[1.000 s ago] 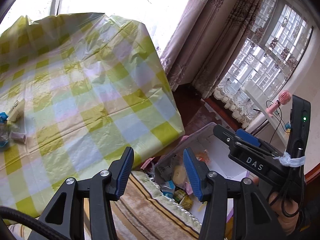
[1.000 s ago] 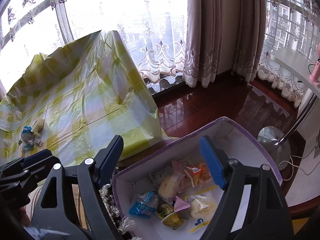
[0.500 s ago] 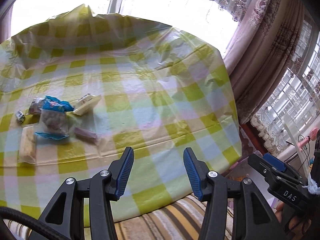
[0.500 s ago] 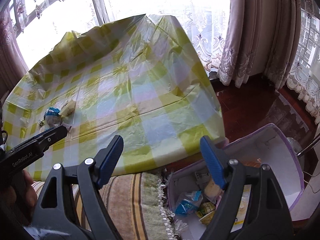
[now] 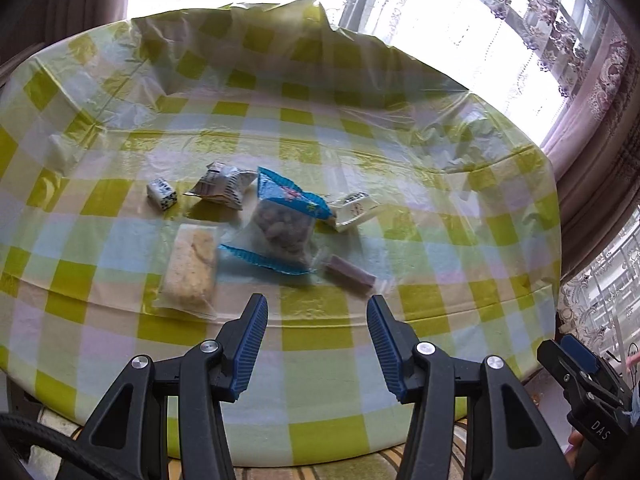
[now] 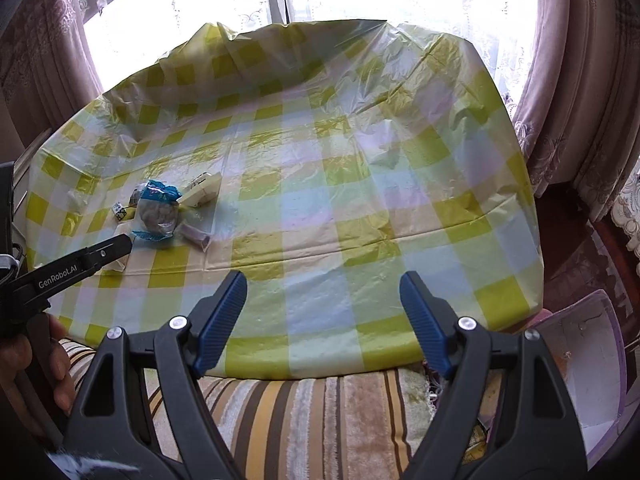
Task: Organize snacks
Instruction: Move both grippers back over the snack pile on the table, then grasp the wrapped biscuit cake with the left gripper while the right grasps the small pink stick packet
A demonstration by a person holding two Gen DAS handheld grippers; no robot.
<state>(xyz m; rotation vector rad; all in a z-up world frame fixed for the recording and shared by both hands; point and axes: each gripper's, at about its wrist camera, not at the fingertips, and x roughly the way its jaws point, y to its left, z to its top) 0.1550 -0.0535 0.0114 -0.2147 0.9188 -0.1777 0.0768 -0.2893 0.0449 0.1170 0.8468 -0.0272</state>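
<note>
blue-padded left gripper (image 5: 316,344) gaped wide and empty, aimed at the clear, blue-edged nut bag (image 5: 282,228) at twelve o'clock among clustered snacks, presumably next; right gripper (image 6: 322,320), equally wide, idled beside the purple-rimmed bin (image 6: 600,364) at four o'clock.

My left gripper (image 5: 316,320) wore ribbed blue pads on matt black plastic. Beyond it, the checked tablecloth (image 5: 320,128) was glossy, crinkled plastic film, the snack bag (image 5: 282,232) on it clear, shiny plastic.
</note>
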